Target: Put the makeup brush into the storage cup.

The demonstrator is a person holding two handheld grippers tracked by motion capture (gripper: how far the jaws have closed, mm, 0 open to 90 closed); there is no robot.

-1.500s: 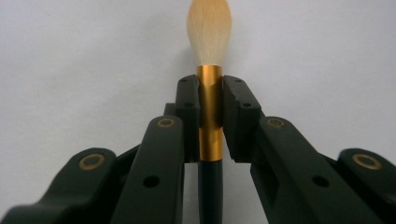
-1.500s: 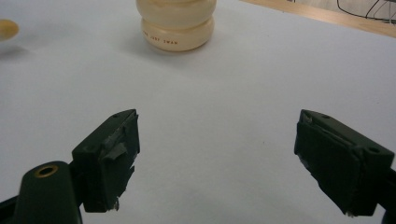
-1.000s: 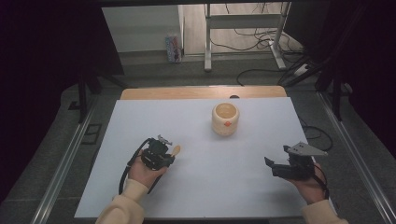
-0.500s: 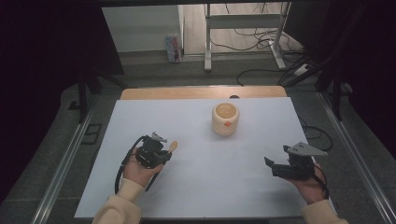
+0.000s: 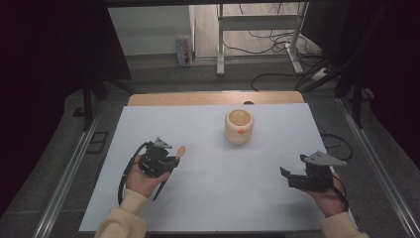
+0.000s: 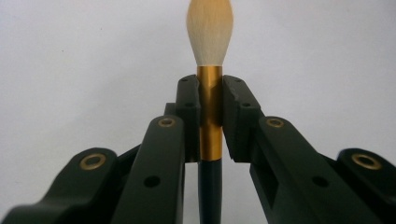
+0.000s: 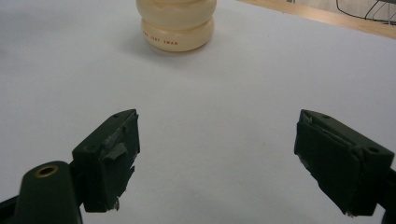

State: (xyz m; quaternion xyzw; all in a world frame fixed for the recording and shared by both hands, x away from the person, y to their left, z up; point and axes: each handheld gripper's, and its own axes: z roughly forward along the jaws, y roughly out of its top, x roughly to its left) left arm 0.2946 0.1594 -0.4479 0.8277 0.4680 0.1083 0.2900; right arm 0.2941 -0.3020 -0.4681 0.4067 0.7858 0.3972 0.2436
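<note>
A brush with a cream bristle head (image 6: 210, 32), a gold ferrule and a dark handle is clamped by its ferrule in my left gripper (image 6: 211, 88), which is shut on it. In the high view that gripper (image 5: 167, 157) is held just above the left part of the white sheet, and the brush tip (image 5: 181, 150) points right and away. A cream, ridged pot (image 5: 239, 126) stands upright at centre back, also ahead of my right gripper (image 7: 217, 140) as the pot (image 7: 176, 25). My right gripper (image 5: 289, 177) stays low at the right, open with nothing between its fingers.
A white sheet (image 5: 213, 198) covers the table, and a strip of bare wood (image 5: 198, 98) shows at its far edge. Metal rails run along both sides. Cables and a stand's legs lie on the floor beyond.
My left gripper has lifted slightly and drifted left with the brush still clamped. The right gripper and the pot have stayed put.
</note>
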